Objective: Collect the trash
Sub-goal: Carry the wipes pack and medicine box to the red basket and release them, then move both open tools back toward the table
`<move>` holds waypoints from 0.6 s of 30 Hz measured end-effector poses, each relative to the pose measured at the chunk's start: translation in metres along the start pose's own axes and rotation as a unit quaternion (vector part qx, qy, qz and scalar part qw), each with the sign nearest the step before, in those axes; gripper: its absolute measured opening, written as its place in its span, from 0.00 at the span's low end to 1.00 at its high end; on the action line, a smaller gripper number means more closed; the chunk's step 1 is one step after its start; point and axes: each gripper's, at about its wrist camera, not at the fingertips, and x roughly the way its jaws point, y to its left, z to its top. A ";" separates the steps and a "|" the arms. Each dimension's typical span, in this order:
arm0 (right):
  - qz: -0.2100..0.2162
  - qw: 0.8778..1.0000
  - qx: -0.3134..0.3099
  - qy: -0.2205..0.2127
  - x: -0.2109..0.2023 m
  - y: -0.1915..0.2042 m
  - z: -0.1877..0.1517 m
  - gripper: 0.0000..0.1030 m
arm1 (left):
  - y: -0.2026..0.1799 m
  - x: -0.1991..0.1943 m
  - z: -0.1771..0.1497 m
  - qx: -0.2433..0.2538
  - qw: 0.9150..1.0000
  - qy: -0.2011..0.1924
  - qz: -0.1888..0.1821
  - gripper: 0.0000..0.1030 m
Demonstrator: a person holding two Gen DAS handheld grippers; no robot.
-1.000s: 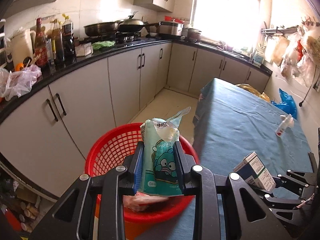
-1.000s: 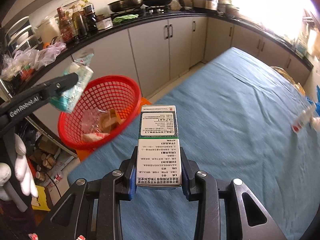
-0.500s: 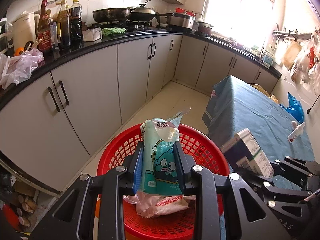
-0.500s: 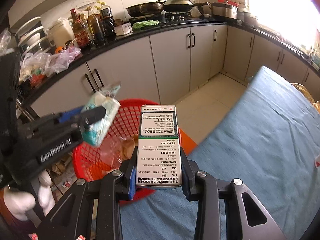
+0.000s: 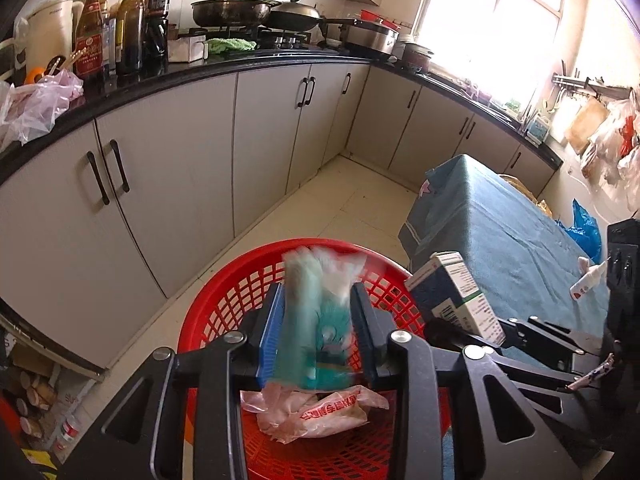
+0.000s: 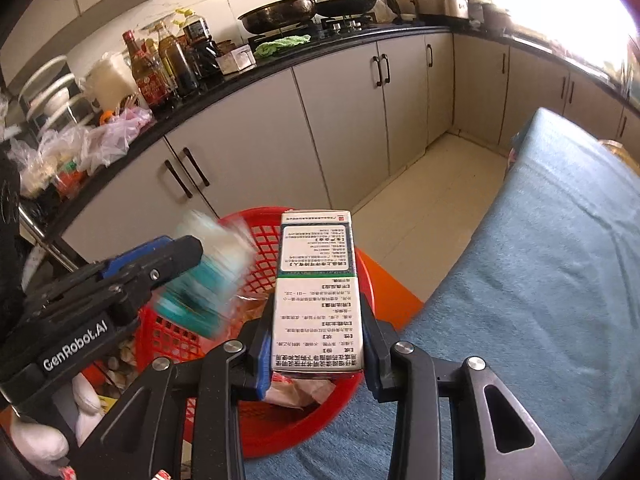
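**Two Light Pieces Let Go Over the Basket**

Left hand-held gripper [image 5: 316,336], jaws just opening: teal packet [image 5: 316,320] blurred, slipping free above red basket [image 5: 224,304]; soft, crinkly, featherlight. Right hand-held gripper [image 6: 318,344], likewise just opening around carton [image 6: 316,288]; stiff, light, best pinched across flat sides.

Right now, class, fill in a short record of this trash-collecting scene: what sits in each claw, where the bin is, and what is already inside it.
left claw: jaws just been opening; blurred teal snack packet between them, over the basket
right claw: jaws just been opening; white-and-green carton between them
bin: red plastic basket, beside the blue-covered table
already inside: crumpled pink plastic bag
left on table: small white bottle
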 end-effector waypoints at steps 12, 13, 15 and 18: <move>-0.012 0.999 0.023 -0.027 -0.036 -0.021 -0.014 0.56 | -0.010 -0.025 -0.005 0.012 0.999 -0.029 0.025 0.56; -0.015 0.999 0.026 -0.027 -0.040 -0.025 -0.016 0.57 | -0.012 -0.028 -0.007 0.015 0.999 -0.033 0.028 0.57; -0.021 0.999 0.029 -0.025 -0.047 -0.032 -0.023 0.58 | -0.017 -0.034 -0.009 0.020 0.999 -0.039 0.032 0.59; -0.029 0.999 0.033 -0.024 -0.058 -0.041 -0.033 0.60 | -0.030 -0.043 -0.013 0.036 0.997 -0.049 0.041 0.60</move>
